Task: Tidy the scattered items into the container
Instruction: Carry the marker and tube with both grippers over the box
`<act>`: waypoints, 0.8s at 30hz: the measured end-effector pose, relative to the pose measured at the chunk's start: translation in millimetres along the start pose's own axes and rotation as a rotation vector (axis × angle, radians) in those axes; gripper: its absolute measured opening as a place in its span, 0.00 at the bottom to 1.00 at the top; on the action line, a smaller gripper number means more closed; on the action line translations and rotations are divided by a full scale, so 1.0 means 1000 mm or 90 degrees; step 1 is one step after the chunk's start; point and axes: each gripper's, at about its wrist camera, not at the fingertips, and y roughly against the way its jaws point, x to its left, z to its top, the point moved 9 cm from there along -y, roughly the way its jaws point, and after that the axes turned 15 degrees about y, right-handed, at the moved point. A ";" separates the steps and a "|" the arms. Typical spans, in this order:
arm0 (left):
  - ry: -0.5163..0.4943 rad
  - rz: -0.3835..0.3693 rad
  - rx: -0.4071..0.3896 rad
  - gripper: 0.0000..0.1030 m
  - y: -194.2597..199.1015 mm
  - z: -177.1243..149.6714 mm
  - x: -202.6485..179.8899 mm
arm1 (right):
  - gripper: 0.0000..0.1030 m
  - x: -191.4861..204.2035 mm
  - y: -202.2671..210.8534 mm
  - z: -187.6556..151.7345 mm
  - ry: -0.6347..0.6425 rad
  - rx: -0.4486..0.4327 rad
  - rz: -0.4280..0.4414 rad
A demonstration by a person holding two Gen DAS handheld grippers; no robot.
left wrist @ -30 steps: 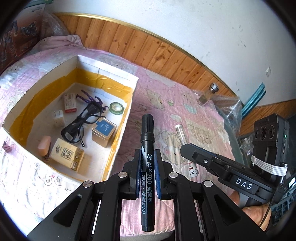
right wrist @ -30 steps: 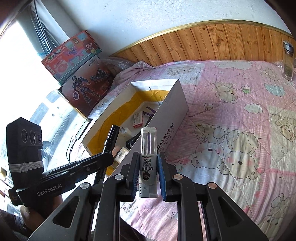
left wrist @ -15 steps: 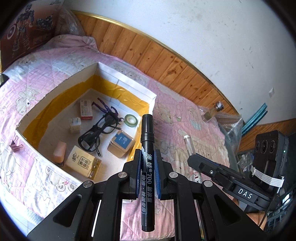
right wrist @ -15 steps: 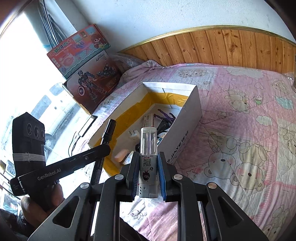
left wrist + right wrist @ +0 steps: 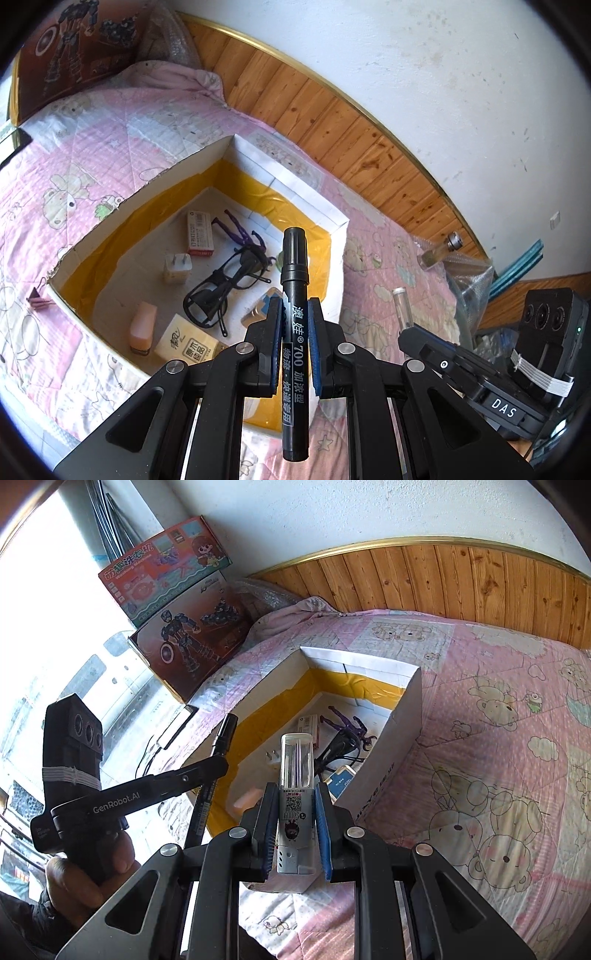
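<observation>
Between the blue pads of the left hand-held gripper (image 5: 295,325) a black marker (image 5: 294,295) is clamped upright, cap forward, over the near corner of the box (image 5: 334,221). Just beyond, that white box sits open on the pink bed (image 5: 110,122), its inner walls lined with yellow tape. Nearest inside lie a yellow pack (image 5: 188,345) and a peach block (image 5: 142,325); next come black glasses (image 5: 225,288) and a blue-topped tin (image 5: 262,308), partly hidden behind the pads. Farther in stand a white plug (image 5: 176,267), a red-and-white carton (image 5: 199,236) and a purple figure (image 5: 243,236). A binder clip (image 5: 37,297) lies on the bed just outside the box's left wall. Near the wooden headboard a small bottle (image 5: 439,251) lies on the bed.

From the right wrist view, the right hand-held gripper (image 5: 295,812) is clamped on a clear refill case (image 5: 296,775) with a code label, held upright over the near end of the box. To its left, the other tool carries the marker, gripped by a hand (image 5: 88,871). Beyond the box, two toy cartons (image 5: 177,602) lean at the window.
</observation>
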 end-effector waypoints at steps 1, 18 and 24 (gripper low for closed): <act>0.002 0.001 0.000 0.12 -0.003 0.001 0.000 | 0.20 0.001 -0.002 0.002 0.002 0.001 0.002; 0.001 0.033 0.049 0.13 -0.052 -0.011 0.005 | 0.20 -0.012 -0.044 0.045 0.048 0.020 -0.002; -0.010 0.045 0.064 0.13 -0.064 -0.019 0.006 | 0.20 -0.029 -0.063 0.056 0.050 0.038 -0.007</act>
